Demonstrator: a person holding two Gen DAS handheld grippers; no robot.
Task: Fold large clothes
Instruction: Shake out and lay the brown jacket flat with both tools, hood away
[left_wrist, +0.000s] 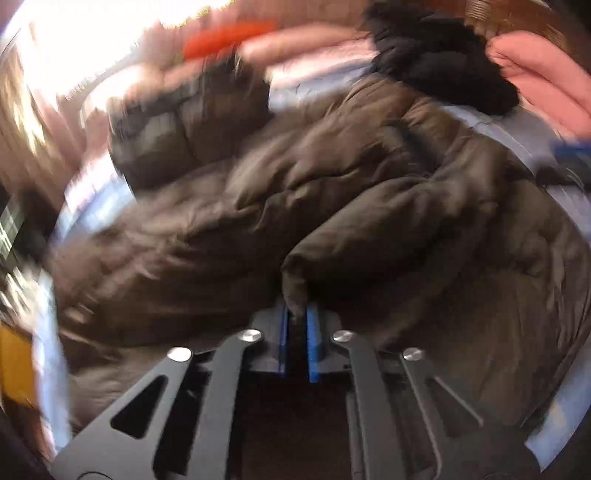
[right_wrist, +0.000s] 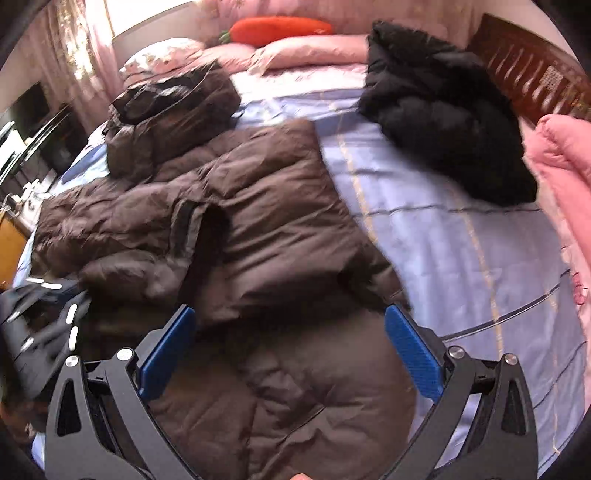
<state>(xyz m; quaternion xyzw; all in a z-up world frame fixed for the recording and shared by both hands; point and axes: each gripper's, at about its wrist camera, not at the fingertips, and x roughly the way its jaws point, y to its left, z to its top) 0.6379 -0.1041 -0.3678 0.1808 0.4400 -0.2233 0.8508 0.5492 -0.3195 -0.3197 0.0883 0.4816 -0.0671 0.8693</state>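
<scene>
1. The brown quilted puffer jacket (right_wrist: 258, 206) lies crumpled across the middle of the bed with the pale blue checked sheet (right_wrist: 461, 258), its hood toward the pillow end and its lower part reaching the near edge under both grippers. The left gripper (left_wrist: 297, 314) has its blue pads (left_wrist: 313, 343) closed to a narrow slit on a small pinch of the jacket's fabric. That pinch looks thin, and slick shell cloth may slide out once the fold lifts the padded weight.

2. The right gripper (right_wrist: 290, 332) stands wide, its blue pads (right_wrist: 412, 354) apart and pressing on nothing, with the jacket's hem area below them. If only the left side is raised, I judge that the jacket will twist and fold crookedly.

3. The left wrist view is heavily smeared, so exactly which part of the jacket the left gripper holds cannot be told; it may be a sleeve end or a hem corner. Grasping the wrong layer would drag one panel and leave the rest bunched.

4. A sleeve lies folded over the jacket's front near the left side of the bed. Trapped under a fold, it would make a lumpy bundle.

5. The black fluffy garment (right_wrist: 443, 107) sits near the wooden headboard (right_wrist: 528, 74), well apart from the jacket, and the pink quilt (right_wrist: 561, 184) is heaped at the right edge. A wide swing could catch either.
</scene>
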